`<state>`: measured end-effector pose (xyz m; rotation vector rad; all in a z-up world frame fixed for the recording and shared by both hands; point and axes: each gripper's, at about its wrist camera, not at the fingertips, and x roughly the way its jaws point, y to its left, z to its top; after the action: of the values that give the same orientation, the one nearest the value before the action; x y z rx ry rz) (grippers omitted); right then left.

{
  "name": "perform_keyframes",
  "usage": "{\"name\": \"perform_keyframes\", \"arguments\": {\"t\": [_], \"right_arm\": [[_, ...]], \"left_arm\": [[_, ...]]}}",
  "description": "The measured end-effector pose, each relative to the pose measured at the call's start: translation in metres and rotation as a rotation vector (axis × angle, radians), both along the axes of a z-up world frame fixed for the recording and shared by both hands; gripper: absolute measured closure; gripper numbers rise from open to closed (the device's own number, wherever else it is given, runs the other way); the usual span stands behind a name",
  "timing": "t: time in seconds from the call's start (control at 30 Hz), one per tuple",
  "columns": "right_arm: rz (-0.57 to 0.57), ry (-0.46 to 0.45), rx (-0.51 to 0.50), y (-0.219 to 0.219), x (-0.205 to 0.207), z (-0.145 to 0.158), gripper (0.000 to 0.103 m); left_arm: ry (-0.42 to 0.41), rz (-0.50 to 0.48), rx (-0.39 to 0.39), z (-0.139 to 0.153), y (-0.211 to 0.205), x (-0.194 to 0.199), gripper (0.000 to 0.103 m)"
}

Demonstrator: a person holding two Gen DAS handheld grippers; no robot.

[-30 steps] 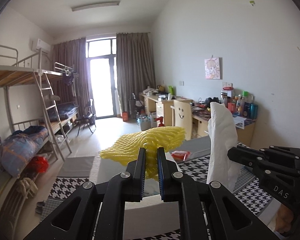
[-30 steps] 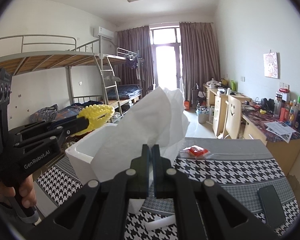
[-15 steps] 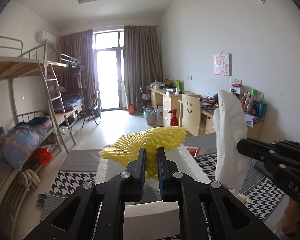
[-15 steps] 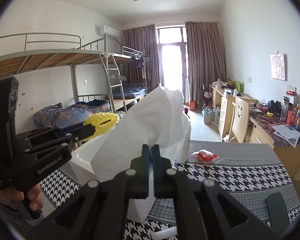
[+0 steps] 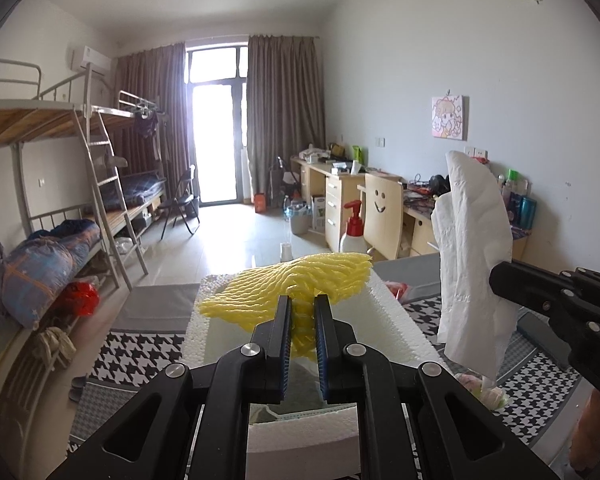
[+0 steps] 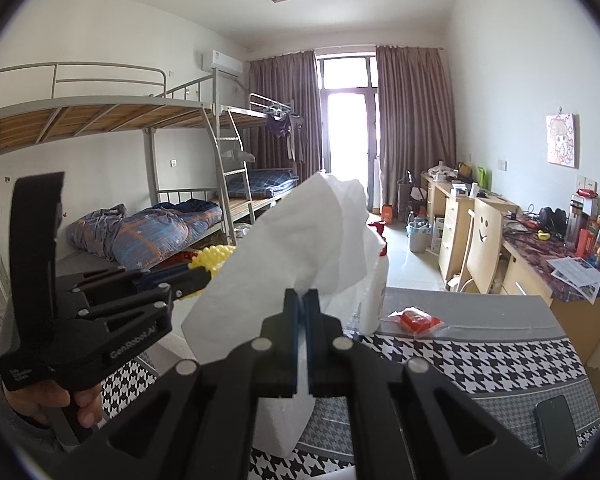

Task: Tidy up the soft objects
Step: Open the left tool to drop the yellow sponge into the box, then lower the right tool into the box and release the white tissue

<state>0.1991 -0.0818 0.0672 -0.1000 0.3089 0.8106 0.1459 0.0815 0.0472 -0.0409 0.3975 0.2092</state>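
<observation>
We have the yellow foam net [image 5: 296, 284] at the frame's centre, pinched in our left gripper [image 5: 302, 344] above the white foam box [image 5: 396, 332]; it is light and springy, best held mid-body. Right of it, our right gripper [image 6: 301, 336] is clamped on a limp white tissue [image 6: 300, 248]. A pump bottle [image 5: 352, 228] stands behind the box.

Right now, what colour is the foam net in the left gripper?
Yellow foam net; left gripper pinches it. Clearest in left wrist view.
</observation>
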Motion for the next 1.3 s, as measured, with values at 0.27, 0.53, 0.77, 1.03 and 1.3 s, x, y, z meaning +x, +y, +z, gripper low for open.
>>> {"name": "perform_keyframes", "arguments": {"t": [0.27, 0.53, 0.77, 1.03, 1.3], "right_arm": [[-0.004, 0.011, -0.01, 0.005, 0.007, -0.001, 0.098], [-0.008, 0.015, -0.019, 0.01, 0.012, 0.0, 0.098], [-0.006, 0.018, -0.022, 0.016, 0.015, 0.001, 0.098], [0.016, 0.014, -0.03, 0.024, 0.016, 0.002, 0.098], [0.041, 0.015, -0.03, 0.033, 0.02, 0.002, 0.098]], "left_arm": [[0.047, -0.016, -0.047, -0.005, 0.011, 0.01, 0.053], [0.002, 0.036, -0.063, -0.004, 0.022, 0.0, 0.013], [-0.037, 0.094, -0.058, 0.001, 0.032, -0.012, 0.006], [-0.064, 0.139, -0.041, 0.003, 0.041, -0.023, 0.001], [-0.069, 0.18, -0.032, 0.004, 0.051, -0.032, 0.001]]}}
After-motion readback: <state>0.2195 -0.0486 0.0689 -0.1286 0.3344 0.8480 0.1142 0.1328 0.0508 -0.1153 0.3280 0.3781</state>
